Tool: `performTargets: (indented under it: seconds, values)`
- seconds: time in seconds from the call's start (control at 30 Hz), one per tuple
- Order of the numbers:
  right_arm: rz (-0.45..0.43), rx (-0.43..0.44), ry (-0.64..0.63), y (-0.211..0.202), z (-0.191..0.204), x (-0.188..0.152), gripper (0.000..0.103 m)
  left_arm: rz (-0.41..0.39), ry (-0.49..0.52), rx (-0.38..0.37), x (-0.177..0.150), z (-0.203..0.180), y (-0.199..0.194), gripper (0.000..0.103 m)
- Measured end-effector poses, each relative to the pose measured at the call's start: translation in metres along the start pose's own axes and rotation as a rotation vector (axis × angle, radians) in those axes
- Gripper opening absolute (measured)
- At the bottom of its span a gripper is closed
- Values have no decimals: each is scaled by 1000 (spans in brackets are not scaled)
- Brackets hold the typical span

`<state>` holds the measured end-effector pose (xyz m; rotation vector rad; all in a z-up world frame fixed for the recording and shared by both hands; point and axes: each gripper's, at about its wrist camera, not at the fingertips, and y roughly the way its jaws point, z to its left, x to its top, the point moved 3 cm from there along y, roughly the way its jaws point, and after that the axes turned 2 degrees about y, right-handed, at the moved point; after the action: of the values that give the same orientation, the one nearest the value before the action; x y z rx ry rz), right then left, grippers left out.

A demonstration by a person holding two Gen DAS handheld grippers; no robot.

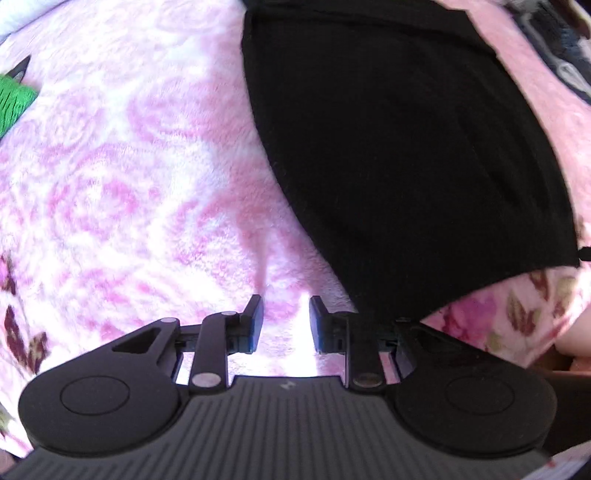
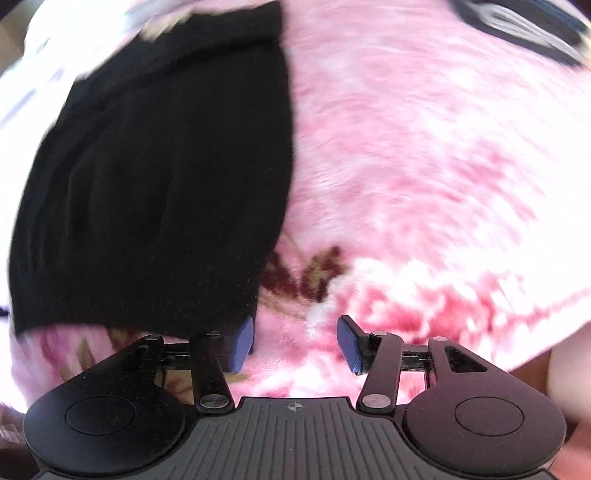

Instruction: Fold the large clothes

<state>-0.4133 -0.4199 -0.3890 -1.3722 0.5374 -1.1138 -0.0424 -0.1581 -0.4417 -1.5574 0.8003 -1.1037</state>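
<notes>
A black garment (image 1: 406,166) lies flat as a long folded strip on a pink floral blanket (image 1: 129,166). In the left wrist view it fills the right half. My left gripper (image 1: 286,306) hovers over the bare blanket just left of the garment's near corner, jaws narrowly open with nothing between them. In the right wrist view the black garment (image 2: 166,184) takes up the left half. My right gripper (image 2: 295,325) is open over the blanket (image 2: 424,166), and its left finger sits at the garment's near right corner. This view is blurred by motion.
A green ribbed item (image 1: 13,99) lies at the left edge of the blanket. A dark patterned object (image 1: 554,48) sits beyond the garment at the top right, and the same dark object (image 2: 517,26) shows in the right wrist view. The blanket's near edge drops off at the lower right.
</notes>
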Motion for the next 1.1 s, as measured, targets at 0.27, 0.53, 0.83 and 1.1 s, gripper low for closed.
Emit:
performTargets:
  seconds: [0.27,0.53,0.83,1.1]
  values:
    - [-44,234,350,1,-27,18,53,-43,-162,-225,16,17,-26,31]
    - [-16,338,318,44,-36,26,52,-6,-456,-422,7,32,13,36]
    - [-45,554,328,65,-47,43,52,-80,-640,-559,10,44,47,38]
    - [37,660,344,60,-53,13,44,-90,-612,-608,13,41,50,37]
